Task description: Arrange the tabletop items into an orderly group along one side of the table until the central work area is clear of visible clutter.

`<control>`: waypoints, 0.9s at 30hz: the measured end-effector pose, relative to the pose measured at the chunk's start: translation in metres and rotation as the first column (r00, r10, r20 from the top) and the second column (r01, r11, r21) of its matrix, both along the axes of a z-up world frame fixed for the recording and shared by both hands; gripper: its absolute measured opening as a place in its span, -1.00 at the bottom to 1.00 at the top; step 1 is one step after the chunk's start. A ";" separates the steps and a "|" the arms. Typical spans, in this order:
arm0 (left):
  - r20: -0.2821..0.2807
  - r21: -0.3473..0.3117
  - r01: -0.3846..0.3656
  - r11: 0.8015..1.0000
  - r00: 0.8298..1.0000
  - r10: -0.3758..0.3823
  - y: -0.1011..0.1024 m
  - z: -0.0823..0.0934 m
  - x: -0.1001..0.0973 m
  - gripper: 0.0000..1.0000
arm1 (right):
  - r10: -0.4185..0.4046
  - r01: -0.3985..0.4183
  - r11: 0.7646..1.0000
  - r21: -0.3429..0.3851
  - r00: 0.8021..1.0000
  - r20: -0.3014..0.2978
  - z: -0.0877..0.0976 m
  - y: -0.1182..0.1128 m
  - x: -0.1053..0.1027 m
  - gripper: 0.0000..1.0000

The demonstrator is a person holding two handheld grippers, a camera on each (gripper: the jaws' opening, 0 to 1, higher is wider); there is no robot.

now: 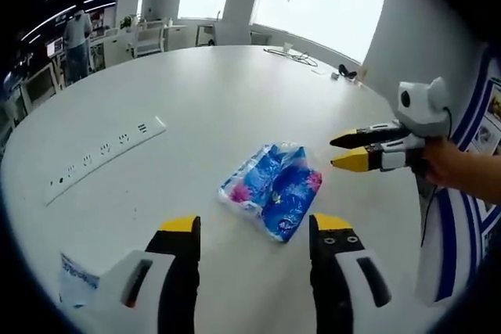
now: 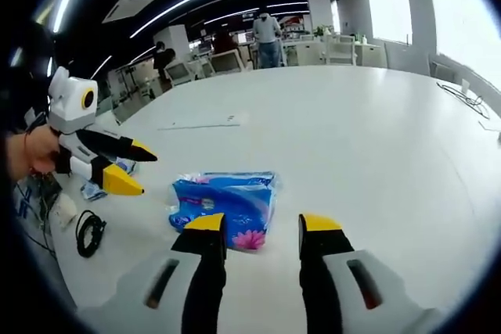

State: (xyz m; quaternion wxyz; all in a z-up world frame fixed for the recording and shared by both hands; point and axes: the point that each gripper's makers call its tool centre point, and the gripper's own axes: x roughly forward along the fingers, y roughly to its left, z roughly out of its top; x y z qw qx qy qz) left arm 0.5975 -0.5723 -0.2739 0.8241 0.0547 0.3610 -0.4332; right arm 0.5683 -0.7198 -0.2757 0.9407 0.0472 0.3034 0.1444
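Left gripper view, left gripper: jaws spread wide, holding nothing, hovering just short of the tissue pack.
Left gripper view, right gripper: enters from the right, held by a hand; yellow tips parted a little, empty, near the pack's right side but apart from it.
Right gripper view, right gripper: jaws wide apart, nothing between them; left tip overlaps the pack's near edge, contact cannot be told.
Right gripper view, left gripper: comes in from the left, tips parted, empty, just beside the pack.
Tissue pack: one, blue with pink flowers, lying flat near the middle of the white counter, between both grippers.
Power strip: one, long and white, flat on the counter, well left of the pack.
Wrapper: one, white with blue print, at the counter's near edge beside the left jaw.
Cables: a loose bundle at the far edge.
Black cord: one coil, beyond the counter edge.
People: two, standing far off among desks.
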 end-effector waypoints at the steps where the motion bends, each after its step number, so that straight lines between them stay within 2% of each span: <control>1: 0.004 -0.002 -0.005 1.000 1.000 0.005 0.002 0.002 0.000 0.15 | -0.002 0.002 1.000 0.002 1.000 0.002 0.002 0.000 0.000 -0.29; 11: 0.021 -0.012 -0.039 0.999 0.999 0.039 0.014 0.020 -0.002 0.27 | 0.005 -0.005 1.000 0.000 0.999 0.032 0.021 0.008 -0.003 -0.20; 27: 0.061 -0.037 -0.086 0.996 0.994 0.088 0.041 0.050 -0.012 0.28 | 0.059 -0.058 0.998 -0.006 0.995 0.080 0.053 0.029 -0.011 -0.16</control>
